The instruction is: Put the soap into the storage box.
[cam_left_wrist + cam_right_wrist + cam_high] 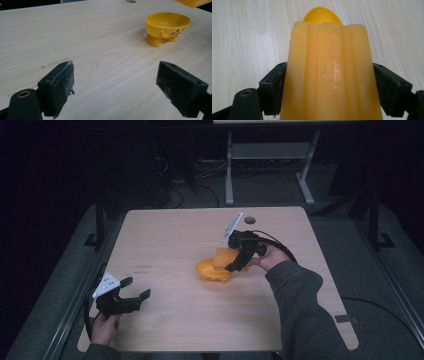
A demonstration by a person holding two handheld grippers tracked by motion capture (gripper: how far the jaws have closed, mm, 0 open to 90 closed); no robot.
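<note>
The right tool (241, 256) is clamped on an orange ribbed block (329, 75), one jaw pressed against each long side, and holds it tilted just above the yellow bowl (212, 270) near the middle of the tabletop (165, 235). In the right gripper view the block runs out ahead of the jaws and the bowl's rim (322, 14) peeks from behind its far end, so the block seems to hang over the bowl's mouth, though whether its tip already touches the rim I cannot tell from here. The bowl (167, 26) stands upright on small feet, with a painted face on its side, and looks light. The left tool (122, 300) rests near the tabletop's front left corner, well apart from the bowl, its jaws spread wide with nothing between them. The work in hand looks like setting the block into the bowl. The main risk is that the block comes down on the rim instead of inside: a push on one edge could tip the footed bowl or slide it across the smooth wood, since nothing steadies it. The block's sides look glossy and tapered, so a loosening grip could let it slip forward early. Released while this tilted, it may lever out and roll off.
</note>
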